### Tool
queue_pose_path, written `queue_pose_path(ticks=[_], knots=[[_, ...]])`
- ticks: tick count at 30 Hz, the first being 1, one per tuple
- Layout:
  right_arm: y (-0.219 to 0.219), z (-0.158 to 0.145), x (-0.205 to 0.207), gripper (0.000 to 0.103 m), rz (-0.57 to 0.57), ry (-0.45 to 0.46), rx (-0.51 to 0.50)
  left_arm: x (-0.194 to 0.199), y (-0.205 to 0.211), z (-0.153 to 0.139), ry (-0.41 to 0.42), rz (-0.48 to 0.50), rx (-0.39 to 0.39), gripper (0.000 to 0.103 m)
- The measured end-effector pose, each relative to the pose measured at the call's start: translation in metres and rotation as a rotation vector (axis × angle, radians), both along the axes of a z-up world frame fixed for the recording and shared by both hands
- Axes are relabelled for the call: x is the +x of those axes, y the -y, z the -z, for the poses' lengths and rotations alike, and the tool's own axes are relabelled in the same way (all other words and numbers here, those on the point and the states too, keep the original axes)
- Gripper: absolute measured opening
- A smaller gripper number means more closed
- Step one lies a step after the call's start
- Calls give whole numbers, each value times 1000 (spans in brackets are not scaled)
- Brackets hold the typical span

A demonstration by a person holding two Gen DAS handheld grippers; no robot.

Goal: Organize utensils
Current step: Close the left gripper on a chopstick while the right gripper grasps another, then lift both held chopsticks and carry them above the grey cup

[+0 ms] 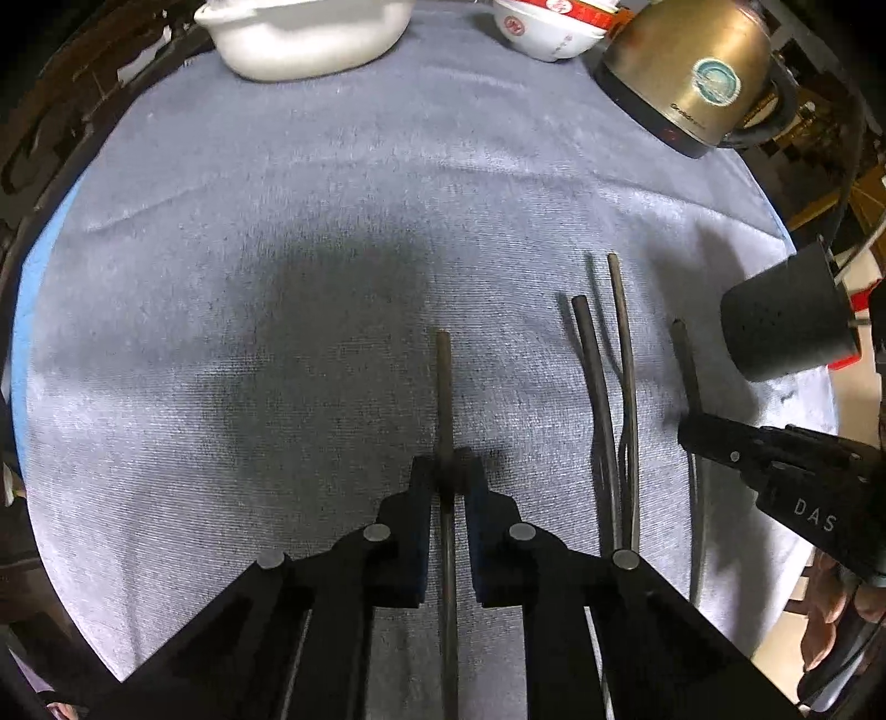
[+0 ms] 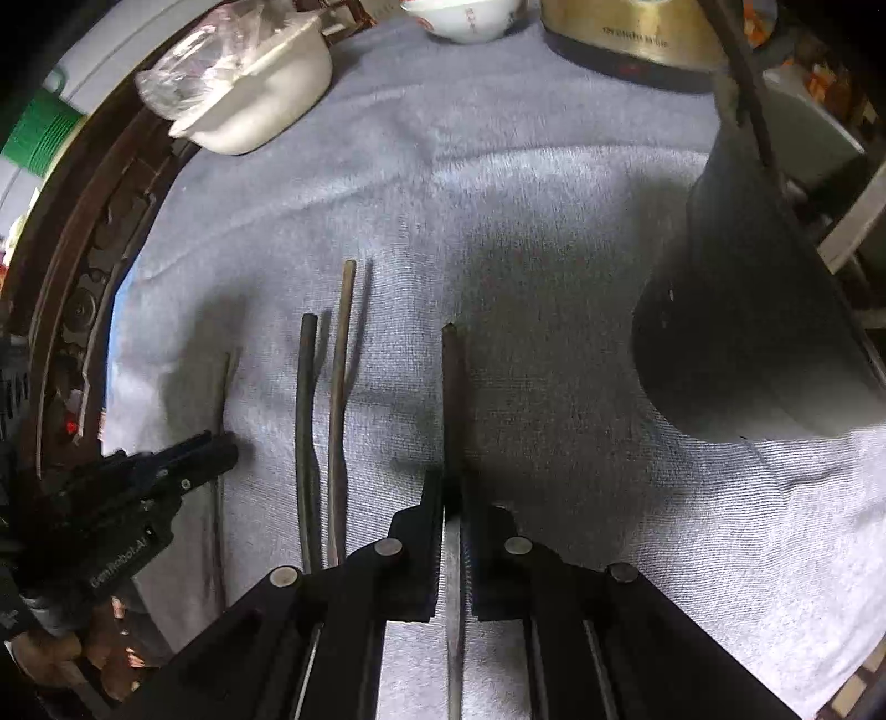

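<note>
On gray cloth (image 1: 277,221), both tongs (image 1: 448,471) (image 2: 454,487) clamp chopsticks (image 1: 444,387) (image 2: 453,387).

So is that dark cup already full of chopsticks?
No, the dark cup holds just one stick; two chopsticks lie on the cloth.

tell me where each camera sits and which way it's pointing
Left wrist: rides the left gripper, looking forward along a clamped chopstick over the grey cloth; the right gripper shows at right.
Right wrist: rides the right gripper, clamped on another chopstick; the left gripper shows at left.
Shared: two loose chopsticks, dark holder, kettle, white dish.
</note>
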State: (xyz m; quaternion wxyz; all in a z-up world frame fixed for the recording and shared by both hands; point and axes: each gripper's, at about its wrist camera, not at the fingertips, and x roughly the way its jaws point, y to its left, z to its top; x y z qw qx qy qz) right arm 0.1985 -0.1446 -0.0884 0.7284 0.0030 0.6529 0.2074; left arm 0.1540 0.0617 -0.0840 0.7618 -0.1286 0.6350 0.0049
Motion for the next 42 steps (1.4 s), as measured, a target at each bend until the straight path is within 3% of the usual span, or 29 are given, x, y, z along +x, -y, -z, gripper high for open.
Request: queue_pose_path(ticks=[3, 5, 8, 10, 16, 21, 27, 33, 42], knots=[[-7, -1, 3, 8, -29, 3, -38, 7, 2, 0, -8, 24, 15, 12], [-9, 2, 0, 8, -26, 10, -35, 8, 4, -1, 11, 43, 38, 5], [-2, -1, -13, 6, 5, 51, -12, -3, -2, -5, 49, 13, -6, 5], [14, -11, -27, 6, 57, 96, 54, -21, -12, -12, 97, -11, -38, 5], [62, -44, -78, 6, 202, 297, 173, -67, -36, -45, 302, -124, -143, 5], [81, -68, -109, 6, 285, 494, 200, -93, -30, -76, 508, -207, -113, 5], [79, -107, -126, 6, 303, 707, 207, -118, -32, -113, 646, -221, -52, 5], [54, -134, -124, 6, 244, 822, 146, -118, -21, -124, 720, -219, -6, 5], [32, -135, -112, 6, 206, 878, 100, -114, -34, -121, 753, -252, 7, 5]])
